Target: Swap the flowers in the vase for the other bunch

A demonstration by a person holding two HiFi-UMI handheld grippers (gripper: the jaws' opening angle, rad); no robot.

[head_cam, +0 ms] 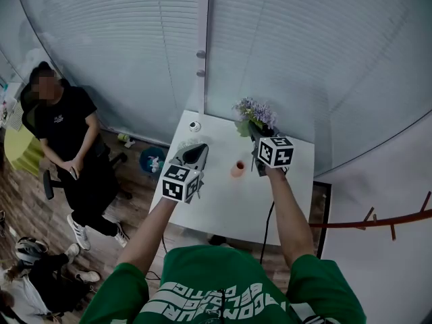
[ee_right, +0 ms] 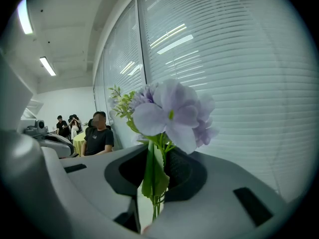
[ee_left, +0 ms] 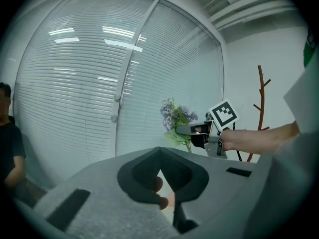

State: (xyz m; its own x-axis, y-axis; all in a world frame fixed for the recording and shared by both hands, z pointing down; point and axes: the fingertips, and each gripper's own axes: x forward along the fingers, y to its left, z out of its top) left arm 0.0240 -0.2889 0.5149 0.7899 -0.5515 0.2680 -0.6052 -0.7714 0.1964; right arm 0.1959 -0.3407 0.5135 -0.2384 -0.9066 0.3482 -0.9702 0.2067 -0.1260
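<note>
Purple flower bunch [ee_right: 169, 113], riding in right gripper [ee_right: 152, 180] at 1 o'clock of the vase [head_cam: 237, 169].
Likely light, soft, crushable; jaws are pinching the green stems [ee_right: 149, 168], the safest hold. Left gripper [ee_left: 159, 152] is hanging closed, empty.

Lilac flowers [ee_right: 169, 113] (green leaves); white table [head_cam: 223, 204]; orange vase [head_cam: 237, 169]; green shirt [head_cam: 223, 282], white lettering.

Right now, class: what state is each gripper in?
Left gripper: closed, holding nothing.
Right gripper: closed on the stems of the flowers.
</note>
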